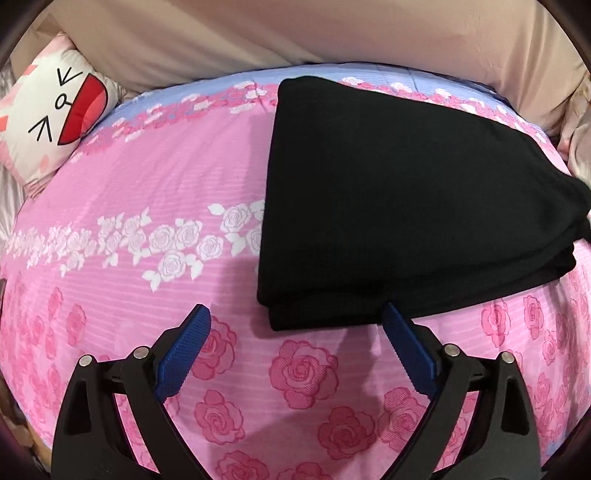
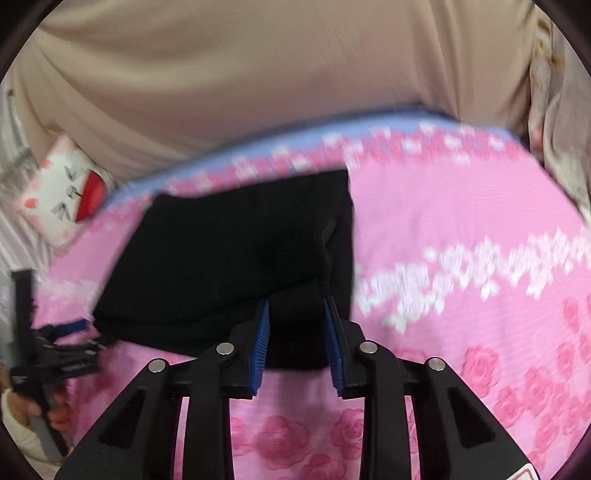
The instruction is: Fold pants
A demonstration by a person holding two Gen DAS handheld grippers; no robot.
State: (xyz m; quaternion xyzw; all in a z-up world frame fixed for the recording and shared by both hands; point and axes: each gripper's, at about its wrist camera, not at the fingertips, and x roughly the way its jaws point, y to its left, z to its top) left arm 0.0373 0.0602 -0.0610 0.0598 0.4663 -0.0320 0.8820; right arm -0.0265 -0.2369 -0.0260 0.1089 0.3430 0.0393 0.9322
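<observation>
Black pants (image 1: pixel 388 184) lie folded into a thick flat stack on the pink rose bedspread (image 1: pixel 166 184). In the left wrist view my left gripper (image 1: pixel 295 312) is open wide, just short of the stack's near left corner, with nothing held. In the right wrist view the pants (image 2: pixel 229 258) fill the middle, blurred. My right gripper (image 2: pixel 295 306) has its blue pads (image 2: pixel 260 343) a narrow gap apart, astride the stack's near right corner. The fabric lies flat between them, and I see no pinch. The left gripper (image 2: pixel 70 332) also shows there, held by a hand (image 2: pixel 22 406).
A white cartoon-face pillow (image 1: pixel 55 122) rests at the bed's far left corner (image 2: pixel 62 192). A beige padded headboard (image 1: pixel 295 29) runs along the far side. Crumpled pale fabric (image 1: pixel 580 129) lies at the right edge. Bare bedspread (image 2: pixel 461 221) stretches right of the pants.
</observation>
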